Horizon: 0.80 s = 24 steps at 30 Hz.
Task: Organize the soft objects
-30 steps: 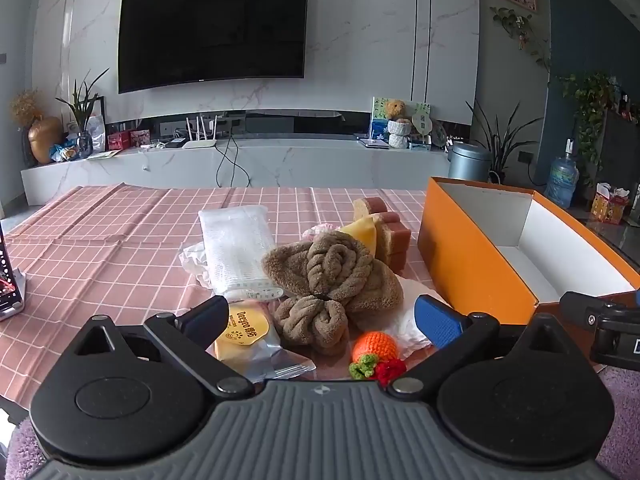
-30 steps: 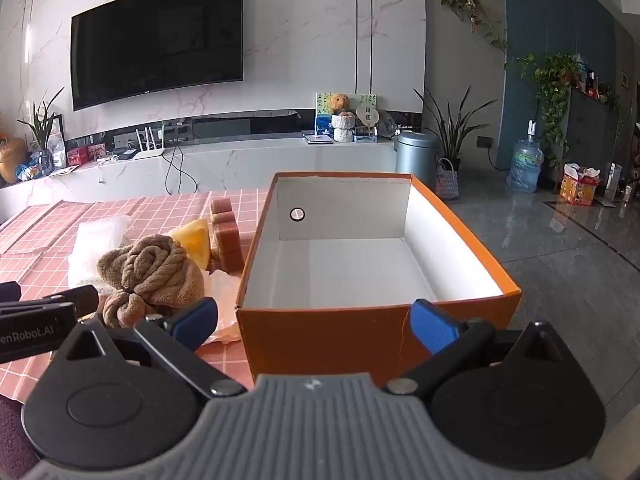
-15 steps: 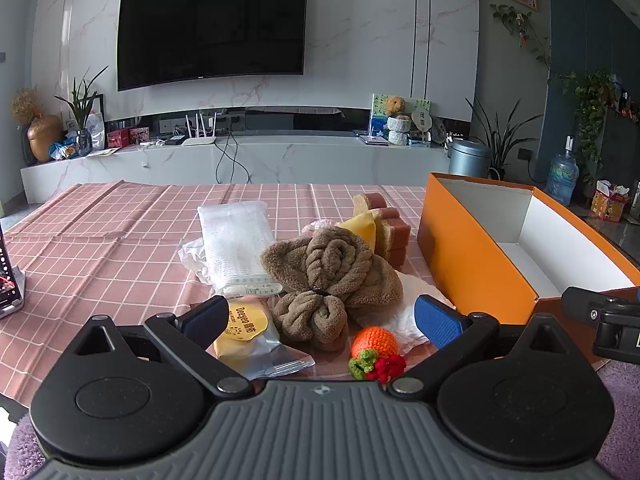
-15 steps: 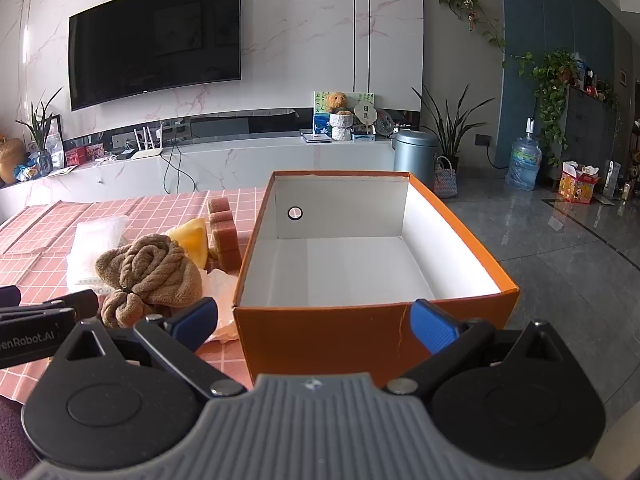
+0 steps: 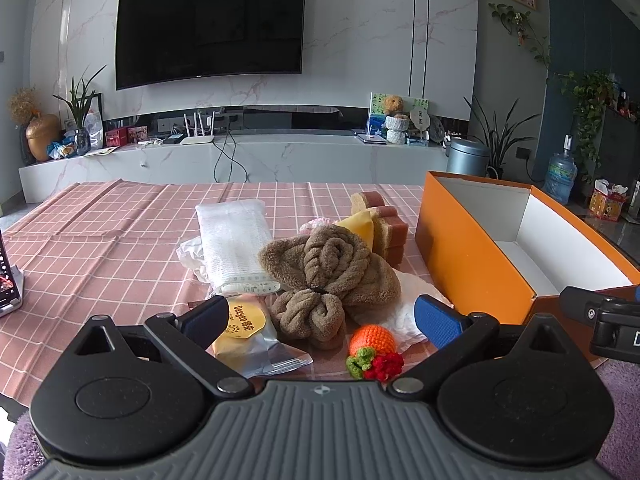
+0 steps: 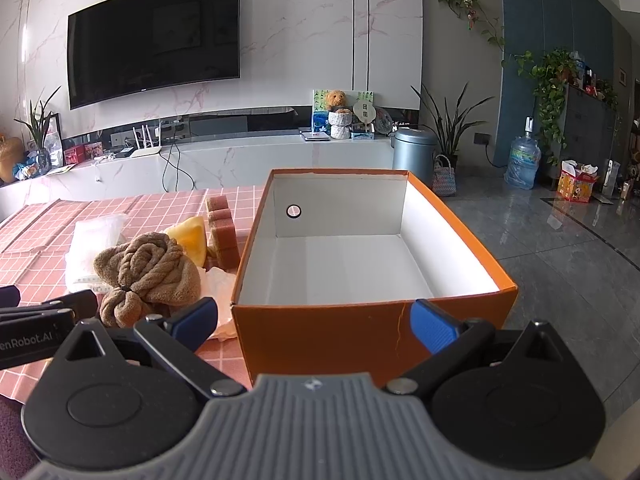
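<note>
A pink checked tablecloth (image 5: 100,240) carries a heap of soft things just left of an empty orange box (image 6: 460,240). Both the left gripper (image 5: 320,316) and right gripper (image 6: 314,316) hang spread wide, holding nothing. The knotted brown towel (image 5: 328,268), plush and bulky, tops the heap; better to pinch its thick middle and lift straight up, sparing the crocheted orange (image 5: 372,340) beside it.

Both wrist views look low across the table, sharing the brown towel (image 5: 328,276) and orange box (image 6: 372,332).

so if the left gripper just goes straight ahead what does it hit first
Probably the brown knotted towel: it lies centred between the open left gripper, just ahead. The crocheted orange sits nearer but lower, so depth is uncertain.
</note>
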Tool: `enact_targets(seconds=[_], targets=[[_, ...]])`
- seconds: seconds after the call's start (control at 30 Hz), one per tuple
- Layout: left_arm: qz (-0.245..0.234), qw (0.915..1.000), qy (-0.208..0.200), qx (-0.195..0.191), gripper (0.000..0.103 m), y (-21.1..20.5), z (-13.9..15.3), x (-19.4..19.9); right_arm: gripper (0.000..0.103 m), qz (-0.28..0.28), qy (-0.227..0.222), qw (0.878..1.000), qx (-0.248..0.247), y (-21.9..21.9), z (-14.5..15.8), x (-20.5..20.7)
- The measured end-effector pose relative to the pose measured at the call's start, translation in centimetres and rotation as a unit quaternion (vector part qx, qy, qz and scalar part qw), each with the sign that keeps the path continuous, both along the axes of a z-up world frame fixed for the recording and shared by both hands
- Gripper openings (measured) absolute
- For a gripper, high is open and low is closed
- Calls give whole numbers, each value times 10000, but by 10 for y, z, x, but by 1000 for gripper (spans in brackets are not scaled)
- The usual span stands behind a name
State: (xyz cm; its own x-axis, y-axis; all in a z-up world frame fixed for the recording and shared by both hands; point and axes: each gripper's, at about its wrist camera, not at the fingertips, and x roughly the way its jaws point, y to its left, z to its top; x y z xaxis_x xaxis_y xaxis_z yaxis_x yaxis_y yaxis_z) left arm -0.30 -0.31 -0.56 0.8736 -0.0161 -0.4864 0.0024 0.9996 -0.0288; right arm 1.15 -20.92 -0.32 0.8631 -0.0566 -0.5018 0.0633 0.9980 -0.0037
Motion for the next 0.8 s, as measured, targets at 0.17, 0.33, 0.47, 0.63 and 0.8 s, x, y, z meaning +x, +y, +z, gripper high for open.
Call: enact_targets(seconds=[0.17,0.33,0.47,0.63,0.8], targets=[[-7,10000,1,0,103,0,0,0,101,-6,7,10000,-2,0,-1,0],[-5,10000,-1,3,103,-1,-1,0,101,-8,9,10000,3,-1,-1,-1],[0,10000,3,-4,103,-1,-1,0,101,-8,15,10000,8,-1,-1,-1],[-8,10000,1,1,103,-1,-1,0,101,-15,50,10000,15,0,-2,0],[-8,10000,7,-6,103,-1,0,0,101,-16,55,10000,14,0,-2,1]])
